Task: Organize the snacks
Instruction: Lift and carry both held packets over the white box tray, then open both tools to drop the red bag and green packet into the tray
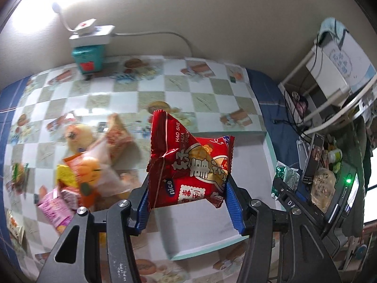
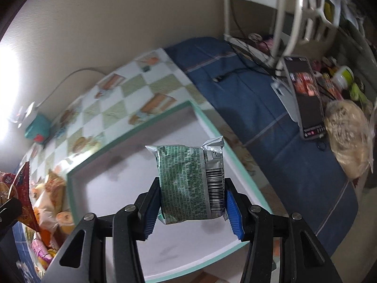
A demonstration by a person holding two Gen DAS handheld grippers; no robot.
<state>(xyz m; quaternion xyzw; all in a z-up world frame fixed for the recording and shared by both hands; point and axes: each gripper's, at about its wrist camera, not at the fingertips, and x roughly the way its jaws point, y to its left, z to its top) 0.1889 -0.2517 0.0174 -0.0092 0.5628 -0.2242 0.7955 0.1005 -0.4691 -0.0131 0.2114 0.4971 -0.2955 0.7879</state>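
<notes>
Item 1: one red snack packet (image 1: 188,162), clamped between the fingers of the left gripper (image 1: 188,204), held above the white tray (image 1: 249,155).
Item 2: one green snack packet (image 2: 188,181), pinched narrowly by the right gripper (image 2: 192,208), over the same tray, likely for sorting.
Item 3: unsorted snack pile (image 1: 77,165) on the table (image 1: 132,94); number unclear.
</notes>
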